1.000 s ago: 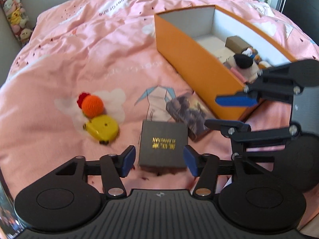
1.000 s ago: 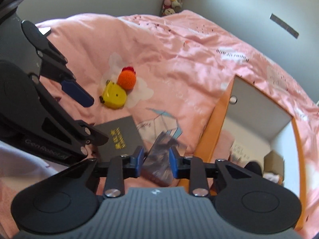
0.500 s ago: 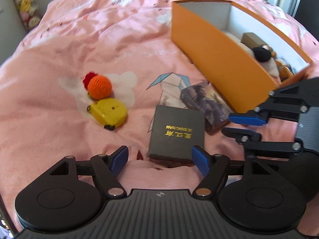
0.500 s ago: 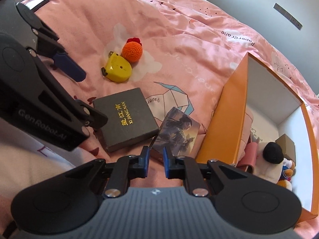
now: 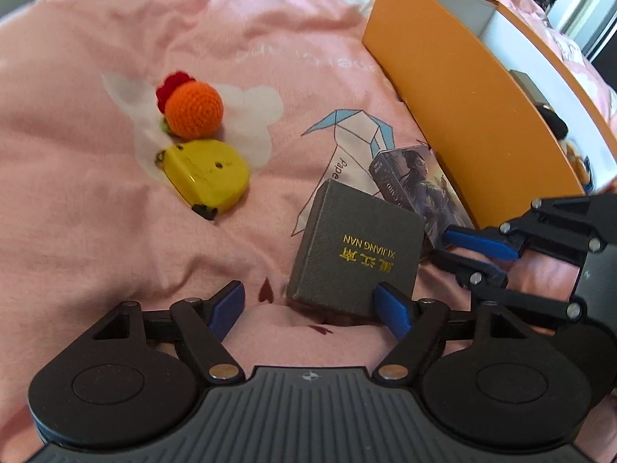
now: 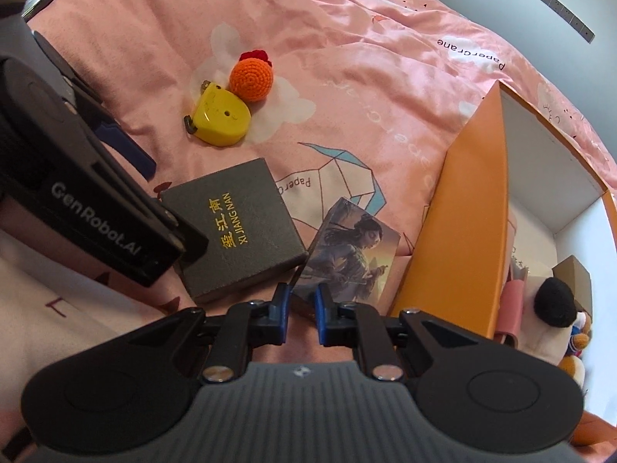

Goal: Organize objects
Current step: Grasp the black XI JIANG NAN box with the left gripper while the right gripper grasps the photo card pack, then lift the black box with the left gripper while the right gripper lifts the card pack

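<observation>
4 things are not yet put away on the pink bedspread (image 5: 96,231): a grey box (image 5: 358,254) with gold lettering, a picture card box (image 5: 420,185) leaning at its far corner, a yellow tape measure (image 5: 206,173) and an orange crochet ball (image 5: 194,108) touching it. The orange storage box (image 5: 462,115) stands just beside the card box, and in the right wrist view it already holds a few items: a plush toy with a black top (image 6: 555,305), a pink piece and a small brown carton. So, judging by how things lie, the sorting looks partly done, with those 4 objects left to go in.

Both hands seem to be starting the next picks at once. The left gripper (image 5: 310,305) has its jaws spread as wide as they go, having just been opening, and they straddle the near edge of the grey box without pressing it; one blue pad sits at the box's near right corner, the other well clear on the bedspread. The right gripper (image 6: 300,308) has been narrowing its jaws to a slim gap, and they sit at the near edge of the card box. From the pictures I cannot tell whether the pads already pinch that edge or merely stand by it.

Neither box is lifted yet. The tape measure and the ball lie well apart from both grippers, untouched.
</observation>
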Available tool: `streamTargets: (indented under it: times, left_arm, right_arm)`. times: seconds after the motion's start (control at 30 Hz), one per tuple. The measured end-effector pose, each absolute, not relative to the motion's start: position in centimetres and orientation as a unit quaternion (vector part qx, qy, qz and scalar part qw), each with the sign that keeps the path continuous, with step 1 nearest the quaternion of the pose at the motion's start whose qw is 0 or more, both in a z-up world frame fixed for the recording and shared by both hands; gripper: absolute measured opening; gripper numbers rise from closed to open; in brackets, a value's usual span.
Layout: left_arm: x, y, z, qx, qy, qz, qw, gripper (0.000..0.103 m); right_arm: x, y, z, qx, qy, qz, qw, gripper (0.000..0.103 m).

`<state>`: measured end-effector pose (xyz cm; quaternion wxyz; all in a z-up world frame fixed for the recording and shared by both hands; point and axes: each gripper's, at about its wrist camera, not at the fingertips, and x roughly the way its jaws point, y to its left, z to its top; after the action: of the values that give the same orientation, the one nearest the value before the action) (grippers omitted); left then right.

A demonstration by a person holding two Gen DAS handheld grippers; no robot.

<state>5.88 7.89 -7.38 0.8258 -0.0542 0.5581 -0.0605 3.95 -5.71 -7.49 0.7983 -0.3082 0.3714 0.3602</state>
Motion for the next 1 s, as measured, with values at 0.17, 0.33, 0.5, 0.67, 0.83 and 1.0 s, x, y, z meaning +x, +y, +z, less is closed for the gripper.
streamTargets:
  times: [0.17,0.33,0.5,0.67,0.83,1.0]
  left_arm:
    - [6.7,8.1,-8.5,-0.083,0.571,-0.072,0.813,0.096]
    - [7.0,8.2,-9.1,-0.105,0.577,-0.081,0.806,0.092]
    - [6.4,8.0,-8.9,-0.115,0.575,-0.087,0.805,0.076]
    - [5.2,7.6,-7.8,-0.104,0.562,-0.072,0.817,0.055]
    - [4.3,7.8,-6.5,-0.104,0.541,-0.059,0.832,0.040]
    - [4.7,7.0,-4.9,-0.070,0.517,-0.049,0.852,0.033]
  right_arm:
    - [4.0,-5.5,-7.8,-0.312,0.371,0.363,0.796,0.014]
    - [4.1,-5.3,-7.9,-0.314,0.370,0.364,0.795,0.014]
    - [4.1,-4.9,-7.9,-0.313,0.368,0.355,0.800,0.014]
    - [4.1,-4.9,-7.8,-0.312,0.366,0.352,0.803,0.014]
    - [3.8,-4.9,-7.5,-0.316,0.355,0.350,0.807,0.014]
    - [3.8,-4.5,-7.0,-0.328,0.336,0.343,0.813,0.016]
